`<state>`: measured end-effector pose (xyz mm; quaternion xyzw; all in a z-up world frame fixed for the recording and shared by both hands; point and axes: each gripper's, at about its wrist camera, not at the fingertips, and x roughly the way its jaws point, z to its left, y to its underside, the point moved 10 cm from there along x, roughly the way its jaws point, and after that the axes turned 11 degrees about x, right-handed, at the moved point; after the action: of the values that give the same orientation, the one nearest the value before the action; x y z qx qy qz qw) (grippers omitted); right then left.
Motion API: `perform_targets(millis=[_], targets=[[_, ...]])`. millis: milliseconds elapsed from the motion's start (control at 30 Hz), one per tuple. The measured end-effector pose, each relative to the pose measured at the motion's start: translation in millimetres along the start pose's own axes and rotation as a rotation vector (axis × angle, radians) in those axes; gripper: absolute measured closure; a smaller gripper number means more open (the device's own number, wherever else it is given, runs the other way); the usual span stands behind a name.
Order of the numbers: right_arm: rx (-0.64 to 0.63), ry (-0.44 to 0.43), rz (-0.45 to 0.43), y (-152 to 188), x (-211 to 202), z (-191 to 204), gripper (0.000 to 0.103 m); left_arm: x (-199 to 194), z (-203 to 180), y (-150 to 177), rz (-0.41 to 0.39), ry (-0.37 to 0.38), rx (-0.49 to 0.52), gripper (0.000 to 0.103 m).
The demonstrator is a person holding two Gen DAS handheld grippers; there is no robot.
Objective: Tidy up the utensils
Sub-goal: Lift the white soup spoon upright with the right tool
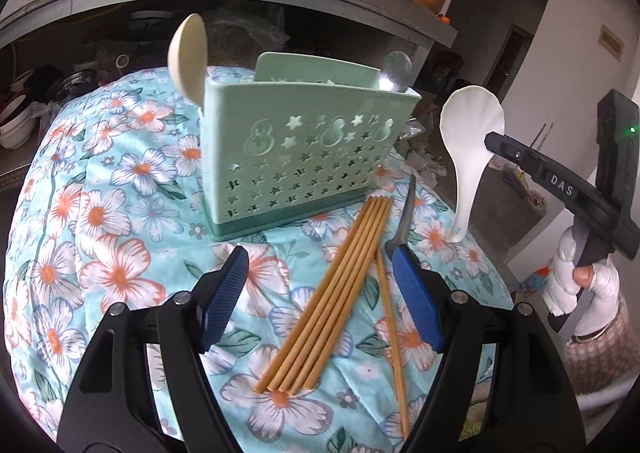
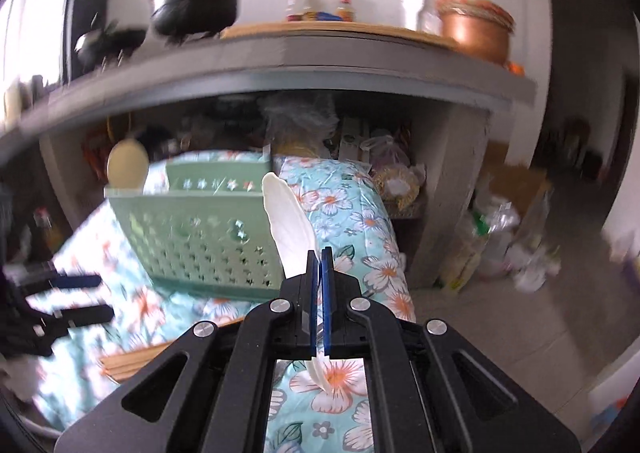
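Flowery cloth [image 1: 120, 213] lies under the green holder [image 1: 308, 157]. Right of the holder, the right gripper [image 2: 320, 253] pinches a white spoon [image 1: 468, 157]. Before the holder, the left gripper [image 1: 320, 281] gapes wide and empty over chopsticks [image 1: 332, 293].

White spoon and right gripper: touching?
Touching. The right wrist view shows the right gripper with both blue pads clamped flat on the white spoon, no gap; the left wrist view agrees.
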<state>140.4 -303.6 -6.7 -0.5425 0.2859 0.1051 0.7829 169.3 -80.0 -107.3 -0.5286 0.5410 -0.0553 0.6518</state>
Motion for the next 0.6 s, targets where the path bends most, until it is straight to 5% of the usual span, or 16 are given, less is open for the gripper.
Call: perform_targets(millis=[333,600], targets=[[0.215,-0.035,0.048,30.8,-8.2,-55.0,0.101,8.7,-43.9,-3.1,0.009,0.093,0.065,0.033],[0.245,-0.116,0.015,25.7,-15.0,-52.9,0.101,28.8,-92.3,5.0,0.067,0.219,0.115,0.052]])
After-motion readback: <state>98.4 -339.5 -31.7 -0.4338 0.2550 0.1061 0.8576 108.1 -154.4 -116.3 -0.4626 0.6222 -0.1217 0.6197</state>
